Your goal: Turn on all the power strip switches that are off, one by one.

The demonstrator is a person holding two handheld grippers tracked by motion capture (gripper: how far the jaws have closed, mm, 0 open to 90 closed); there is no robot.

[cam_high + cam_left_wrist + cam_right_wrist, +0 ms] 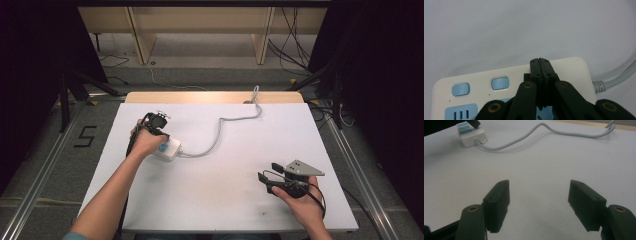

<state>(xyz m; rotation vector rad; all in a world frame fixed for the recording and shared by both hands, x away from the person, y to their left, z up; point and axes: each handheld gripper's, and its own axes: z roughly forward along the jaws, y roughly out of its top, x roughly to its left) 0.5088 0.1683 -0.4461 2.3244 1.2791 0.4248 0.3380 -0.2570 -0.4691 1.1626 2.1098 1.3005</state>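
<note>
power strip [564, 68]: no legible writing | floor mark [86, 136]: "5"

I read the cream, rounded-corner plastic power strip [571, 68] as smooth with a soft sheen; its 2 pale blue plastic buttons [500, 83] look satin. The grey round cable [524, 137] leaving it at 3 o'clock seems smooth rubbery plastic. My left gripper [540, 62] has matt black plastic jaws with brass-coloured metal rivets. The white table sheet [225, 190] looks matt, faintly grainy; the pale wooden edge strip [210, 97] at 12 o'clock is dull.
</note>
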